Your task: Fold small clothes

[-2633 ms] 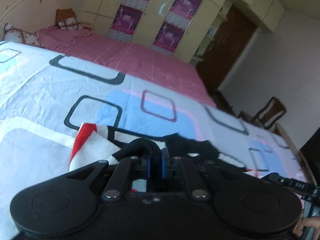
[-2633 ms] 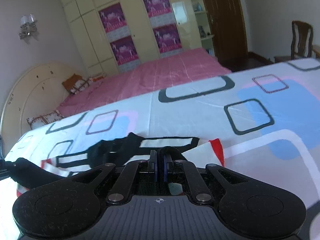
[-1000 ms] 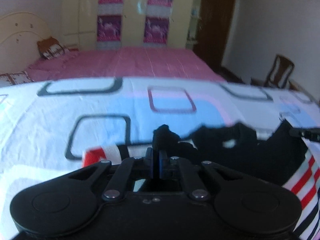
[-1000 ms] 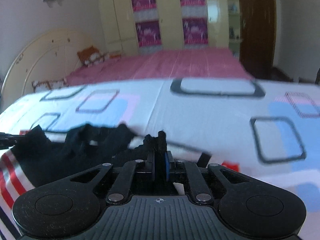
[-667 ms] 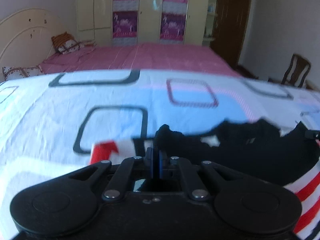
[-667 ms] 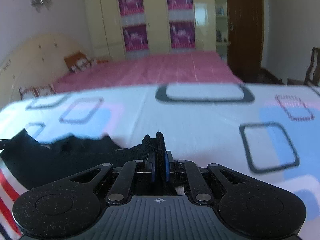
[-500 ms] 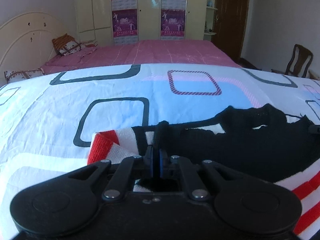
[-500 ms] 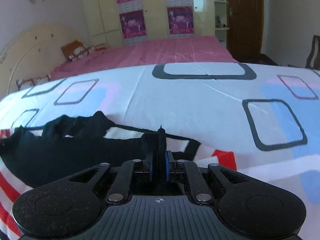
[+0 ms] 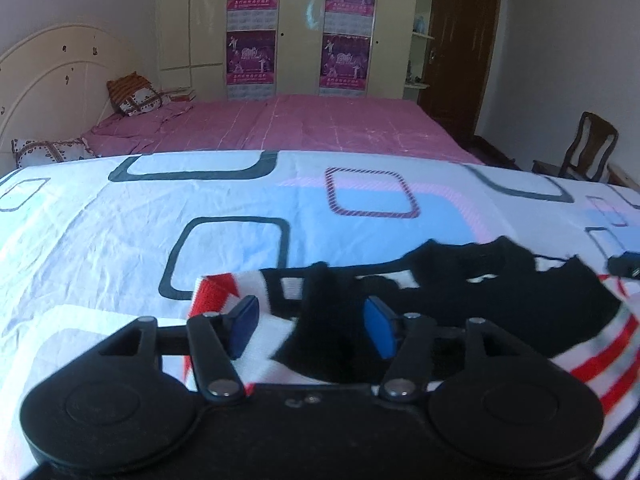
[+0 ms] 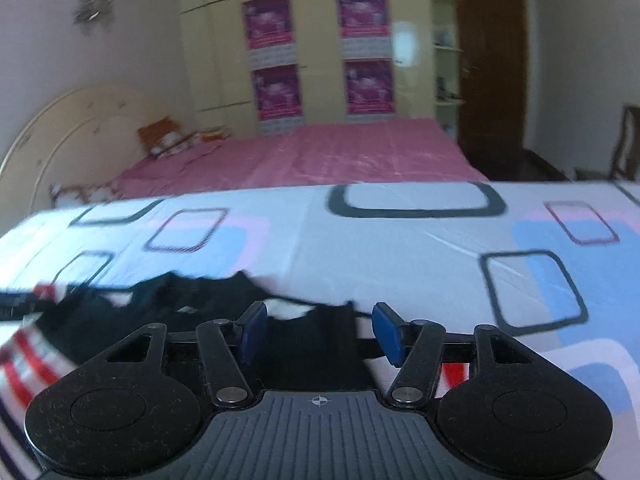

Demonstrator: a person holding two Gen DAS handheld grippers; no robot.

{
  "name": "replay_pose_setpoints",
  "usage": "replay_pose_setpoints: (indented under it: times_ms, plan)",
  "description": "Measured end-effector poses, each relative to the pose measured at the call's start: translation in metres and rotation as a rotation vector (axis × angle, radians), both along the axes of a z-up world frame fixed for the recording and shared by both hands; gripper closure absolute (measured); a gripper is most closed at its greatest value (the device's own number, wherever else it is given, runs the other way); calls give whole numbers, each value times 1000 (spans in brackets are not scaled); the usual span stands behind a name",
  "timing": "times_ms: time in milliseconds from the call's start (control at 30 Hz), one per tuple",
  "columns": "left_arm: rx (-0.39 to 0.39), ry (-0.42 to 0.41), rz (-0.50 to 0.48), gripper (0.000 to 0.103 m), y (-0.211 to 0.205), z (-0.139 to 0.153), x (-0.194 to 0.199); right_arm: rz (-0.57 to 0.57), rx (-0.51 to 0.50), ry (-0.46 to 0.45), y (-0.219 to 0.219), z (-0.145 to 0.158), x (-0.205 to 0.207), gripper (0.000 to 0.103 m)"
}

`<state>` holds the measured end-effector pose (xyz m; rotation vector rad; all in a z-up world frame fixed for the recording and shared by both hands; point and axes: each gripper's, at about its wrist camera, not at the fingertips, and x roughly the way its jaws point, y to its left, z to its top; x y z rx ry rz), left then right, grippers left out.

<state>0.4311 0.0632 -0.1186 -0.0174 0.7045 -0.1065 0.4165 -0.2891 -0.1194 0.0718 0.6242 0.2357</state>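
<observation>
We are in a home bedroom: a pink bed (image 9: 320,124) with its headboard (image 9: 48,80) stands before the postered wardrobe (image 9: 288,28).

Black garment (image 9: 520,304) with red-white stripes; white bedsheet (image 9: 100,240) printed in blue, pink, dark squares; pink bedspread (image 9: 320,128); purple posters (image 9: 252,58); blue pads (image 9: 378,330).

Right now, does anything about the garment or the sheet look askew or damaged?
Nothing damaged. The striped garment lies on the patterned sheet with its black edge rumpled, not flat. Both the left gripper and right gripper are opening, pads clear of the cloth.
</observation>
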Motion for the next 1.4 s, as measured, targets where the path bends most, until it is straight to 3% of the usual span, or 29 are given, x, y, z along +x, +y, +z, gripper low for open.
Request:
replay_pose_setpoints:
  times_ms: [233, 400, 533, 800, 900, 1133, 1200, 1400]
  plan:
    - [-21, 21, -96, 38, -35, 10, -19, 71, 29, 31, 35, -9, -10, 44]
    - [-33, 57, -94, 38, -51, -1, -25, 103, 29, 45, 52, -12, -18, 44]
    - [18, 89, -78, 38, -55, -14, -28, 128, -27, 50, 59, -19, -26, 44]
    - [69, 104, -31, 35, -29, -30, -35, 78, -110, 97, 33, -44, -39, 44]
    - [79, 99, -30, 35, -25, -29, -37, 35, -81, 101, 14, -50, -43, 44]
    - [86, 107, -2, 35, -24, -26, -39, 9, -73, 104, 9, -49, -45, 44]
    - [85, 105, 8, 40, -25, -19, -45, -2, -40, 103, 9, -40, -49, 44]
    - [71, 54, -48, 39, -40, -1, -78, 78, 7, 68, 35, -21, -65, 44]
